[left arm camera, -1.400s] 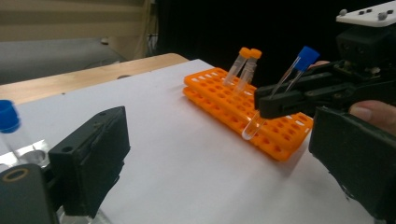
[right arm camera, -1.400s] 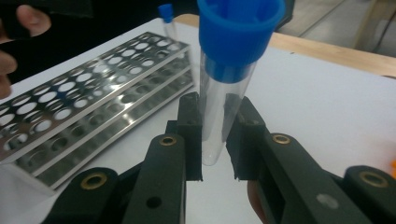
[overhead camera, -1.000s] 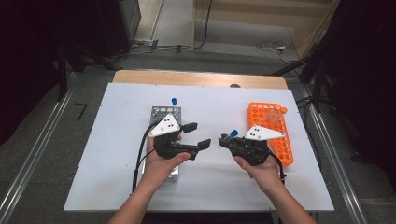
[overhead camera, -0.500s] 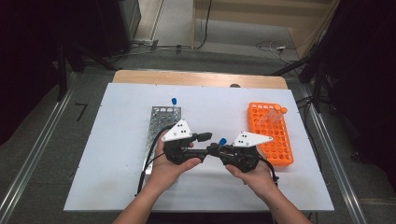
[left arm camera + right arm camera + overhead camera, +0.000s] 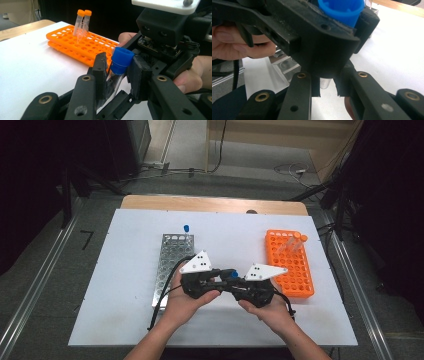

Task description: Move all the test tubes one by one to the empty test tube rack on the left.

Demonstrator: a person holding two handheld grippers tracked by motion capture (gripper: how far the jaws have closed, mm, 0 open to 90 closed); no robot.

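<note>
Both hands have drawn together at mid-table since a second ago. Left gripper [image 5: 226, 276], its jaws just closing, clamps the blue cap [image 5: 121, 60] of a clear tube [image 5: 113, 83]; right gripper [image 5: 234, 285] grips the tube body, largely hidden. Two racks: grey rack [image 5: 172, 255], orange rack [image 5: 292, 265] holding two orange-capped tubes [image 5: 82, 25].

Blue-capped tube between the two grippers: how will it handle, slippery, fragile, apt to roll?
The blue-capped tube looks like thin clear plastic: probably light, stiff, and it might crack if squeezed hard. Its smooth round body could slip or twist between the flat pads. Laid on the white table it would probably roll; the orange rack holds similar tubes upright.
</note>
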